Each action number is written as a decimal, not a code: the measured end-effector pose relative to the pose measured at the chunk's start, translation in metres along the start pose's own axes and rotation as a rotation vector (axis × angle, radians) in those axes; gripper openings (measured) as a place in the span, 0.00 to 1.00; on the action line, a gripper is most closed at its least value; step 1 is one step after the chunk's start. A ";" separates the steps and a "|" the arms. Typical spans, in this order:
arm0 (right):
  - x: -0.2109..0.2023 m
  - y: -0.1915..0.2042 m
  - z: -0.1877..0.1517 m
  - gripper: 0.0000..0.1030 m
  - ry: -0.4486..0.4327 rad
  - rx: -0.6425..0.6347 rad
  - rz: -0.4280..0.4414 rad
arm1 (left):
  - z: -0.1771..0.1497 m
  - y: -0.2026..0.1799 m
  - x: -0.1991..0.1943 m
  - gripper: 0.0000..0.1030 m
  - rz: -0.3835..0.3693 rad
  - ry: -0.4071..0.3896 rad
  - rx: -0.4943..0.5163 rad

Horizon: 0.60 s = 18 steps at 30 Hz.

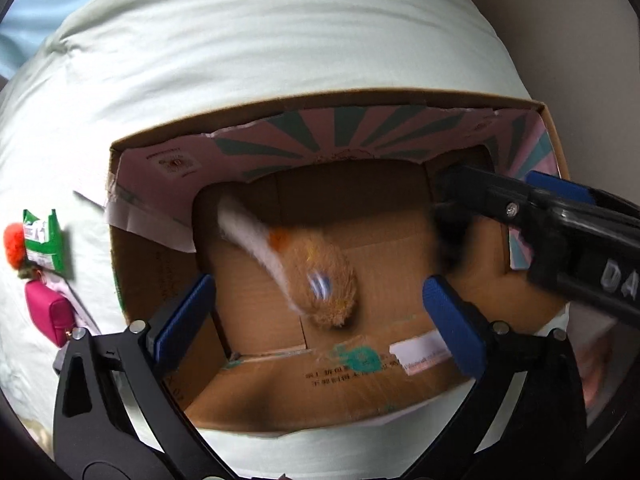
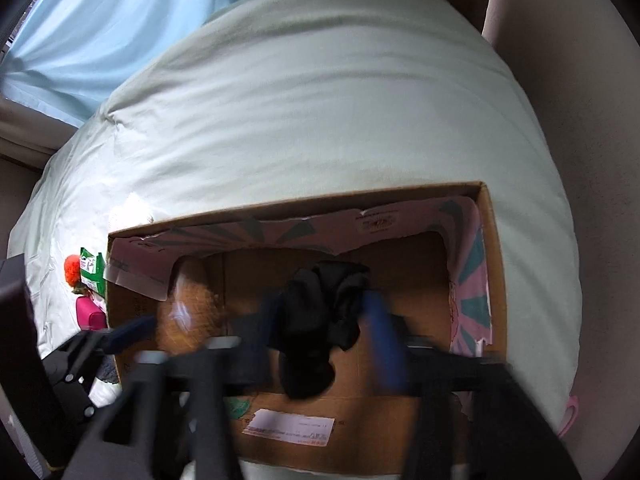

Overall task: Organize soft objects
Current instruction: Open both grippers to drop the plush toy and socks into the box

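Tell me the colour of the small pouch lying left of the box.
Hot pink pouch; clearest in the left wrist view.

A home bedroom: pale green duvet (image 2: 320, 120) on a bed, light blue curtain (image 2: 100, 40) behind.

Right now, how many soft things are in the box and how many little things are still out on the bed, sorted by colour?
In the cardboard box:
Orange-brown furry toy: 1
Black cloth bundle: 1

On the bed, left of the box:
Orange pom-pom: 1
Green packet: 1
Pink pouch: 1

Total: 5
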State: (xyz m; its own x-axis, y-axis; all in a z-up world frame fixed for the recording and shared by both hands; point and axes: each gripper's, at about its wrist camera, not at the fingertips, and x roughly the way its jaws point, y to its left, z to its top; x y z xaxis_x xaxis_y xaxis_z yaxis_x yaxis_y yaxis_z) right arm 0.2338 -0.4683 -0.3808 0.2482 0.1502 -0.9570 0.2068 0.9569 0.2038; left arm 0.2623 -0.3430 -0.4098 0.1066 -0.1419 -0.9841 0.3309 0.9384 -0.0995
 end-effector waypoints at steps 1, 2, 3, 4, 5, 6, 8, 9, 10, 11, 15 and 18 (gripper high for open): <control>0.000 -0.001 -0.001 0.96 0.001 0.000 0.007 | -0.002 -0.001 -0.001 1.00 0.004 0.005 0.012; -0.001 -0.001 -0.003 0.98 -0.005 -0.001 0.014 | -0.004 0.001 -0.002 1.00 0.010 0.008 0.020; -0.003 -0.001 -0.004 0.98 -0.014 -0.003 0.014 | -0.006 0.001 -0.004 1.00 0.016 0.009 0.029; -0.005 0.000 -0.006 0.98 -0.023 -0.007 0.013 | -0.008 0.002 -0.006 1.00 0.021 0.010 0.033; -0.007 0.000 -0.009 0.98 -0.028 -0.011 0.015 | -0.011 0.003 -0.008 1.00 0.026 0.010 0.033; -0.009 0.000 -0.011 0.98 -0.032 -0.013 0.020 | -0.011 0.004 -0.010 1.00 0.026 0.010 0.032; -0.014 0.000 -0.015 0.98 -0.040 -0.013 0.024 | -0.014 0.005 -0.015 1.00 0.024 0.005 0.027; -0.017 0.000 -0.018 0.98 -0.047 -0.011 0.025 | -0.016 0.006 -0.018 1.00 0.024 0.000 0.025; -0.020 0.001 -0.019 0.98 -0.055 -0.010 0.027 | -0.017 0.006 -0.021 1.00 0.025 -0.005 0.024; -0.023 0.001 -0.021 0.98 -0.063 -0.008 0.028 | -0.019 0.006 -0.026 1.00 0.025 -0.012 0.024; -0.043 0.005 -0.029 0.98 -0.094 -0.012 0.019 | -0.027 0.007 -0.045 1.00 0.020 -0.041 0.023; -0.061 0.008 -0.034 0.98 -0.122 -0.020 0.012 | -0.033 0.007 -0.064 1.00 0.023 -0.068 0.029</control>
State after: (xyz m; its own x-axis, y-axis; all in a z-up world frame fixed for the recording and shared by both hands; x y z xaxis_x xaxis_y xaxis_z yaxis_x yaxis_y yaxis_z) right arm 0.1880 -0.4613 -0.3283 0.3638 0.1321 -0.9221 0.1839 0.9602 0.2101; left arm 0.2272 -0.3169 -0.3523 0.1774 -0.1422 -0.9738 0.3547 0.9322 -0.0715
